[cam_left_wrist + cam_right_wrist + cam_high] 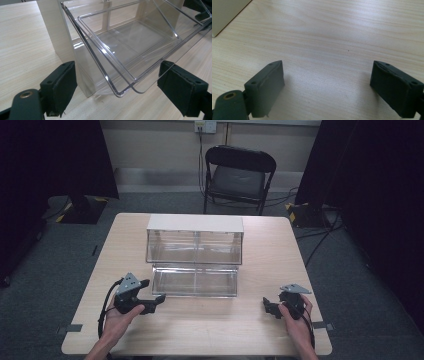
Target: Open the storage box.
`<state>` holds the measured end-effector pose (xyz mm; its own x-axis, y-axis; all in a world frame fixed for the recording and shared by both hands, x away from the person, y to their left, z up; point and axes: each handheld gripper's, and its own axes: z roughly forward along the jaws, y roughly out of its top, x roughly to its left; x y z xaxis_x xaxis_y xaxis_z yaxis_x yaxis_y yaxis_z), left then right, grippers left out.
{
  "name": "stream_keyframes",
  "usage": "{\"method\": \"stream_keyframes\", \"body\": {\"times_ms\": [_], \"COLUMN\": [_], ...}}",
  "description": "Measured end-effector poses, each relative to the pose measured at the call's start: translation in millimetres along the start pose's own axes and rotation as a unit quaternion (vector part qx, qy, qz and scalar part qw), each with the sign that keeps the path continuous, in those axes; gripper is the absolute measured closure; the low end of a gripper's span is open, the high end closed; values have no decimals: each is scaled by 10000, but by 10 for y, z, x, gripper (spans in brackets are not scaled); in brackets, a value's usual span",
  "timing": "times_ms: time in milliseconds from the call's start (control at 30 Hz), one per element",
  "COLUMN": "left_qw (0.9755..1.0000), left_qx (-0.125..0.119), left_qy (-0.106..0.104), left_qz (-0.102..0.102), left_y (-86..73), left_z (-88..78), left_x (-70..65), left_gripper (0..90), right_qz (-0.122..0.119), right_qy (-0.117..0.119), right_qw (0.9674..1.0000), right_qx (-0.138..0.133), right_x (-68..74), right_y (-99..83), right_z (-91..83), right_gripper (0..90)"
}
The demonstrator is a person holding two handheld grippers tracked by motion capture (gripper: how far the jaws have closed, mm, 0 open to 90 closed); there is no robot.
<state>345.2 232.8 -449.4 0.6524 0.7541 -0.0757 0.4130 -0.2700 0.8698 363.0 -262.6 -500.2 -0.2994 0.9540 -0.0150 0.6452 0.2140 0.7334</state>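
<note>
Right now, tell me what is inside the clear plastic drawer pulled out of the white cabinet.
Nothing can be seen inside the clear plastic drawer: through its walls show only the white cabinet frame and the light wooden table. The cabinet's upper compartment also looks empty, though glare covers parts of it.

The high view looks forward and down from above the person's side, taking in the whole counter, the clear bin unit at its middle and a folding chair on the floor beyond. The left gripper view rides low and close, looking along its own jaws at the tilted-out clear drawer and the unit's pale side wall — the same drawer front that the high view has from farther off, at the left gripper. The right gripper view sits just above the wood, facing down along its jaws — a pale corner at its upper left edge.
</note>
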Motion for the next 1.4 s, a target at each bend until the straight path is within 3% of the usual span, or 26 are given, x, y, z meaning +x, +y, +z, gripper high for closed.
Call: {"method": "stream_keyframes", "body": {"times_ms": [100, 500, 833, 1067, 1400], "left_qw": [10000, 10000, 9999, 9999, 9998], "left_qx": [17, -24, -61, -128, -175], "left_qy": [14, 28, 15, 7, 33], "left_qz": [79, 8, 102, 6, 131], "left_y": [6, 46, 84, 101, 140], "left_z": [-2, -24, -63, -80, -83], "left_x": [2, -36, -24, -35, -76], "left_gripper": [155, 155, 155, 154, 155], "right_qz": [2, 1, 8, 0, 7], "right_qy": [1, 1, 9, 13, 7], "right_qw": [10000, 10000, 10000, 10000, 10000], "right_qx": [1, 0, 5, 2, 5], "right_x": [0, 0, 2, 1, 2], "right_y": [0, 0, 2, 2, 2], "right_z": [0, 0, 1, 2, 2], "right_gripper": [111, 110, 109, 109, 109]}}
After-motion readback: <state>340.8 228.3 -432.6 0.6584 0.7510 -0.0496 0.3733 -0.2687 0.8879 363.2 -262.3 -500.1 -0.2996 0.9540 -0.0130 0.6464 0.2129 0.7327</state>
